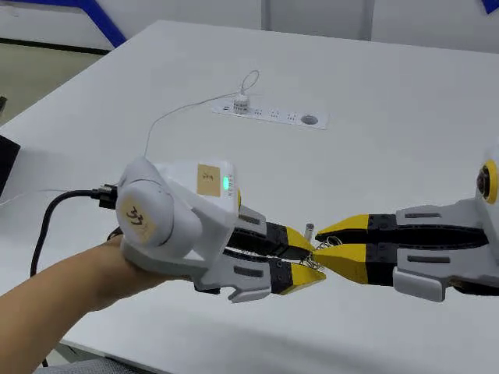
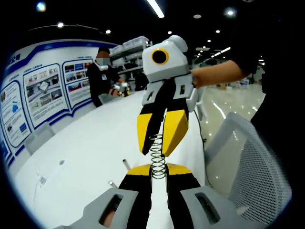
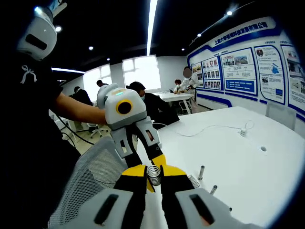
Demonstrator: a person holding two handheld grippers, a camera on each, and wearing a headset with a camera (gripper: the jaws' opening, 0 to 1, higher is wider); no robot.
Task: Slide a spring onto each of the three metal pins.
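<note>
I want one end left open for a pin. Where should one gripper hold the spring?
Take the spring by the few coils at one end, jaws closing across its axis from the side. It is a slim open coil, so this leaves the other end's bore free for an upright pin. Now the left gripper and right gripper each pinch an end.

- My right gripper (image 1: 321,248) runs off the head view's right edge.
- The spring (image 1: 318,255) is mostly covered there by the yellow jaw tips.
- A metal pin (image 1: 309,231) shows just its top behind them.
- The print on the wall posters (image 3: 238,67) is too small to read.
</note>
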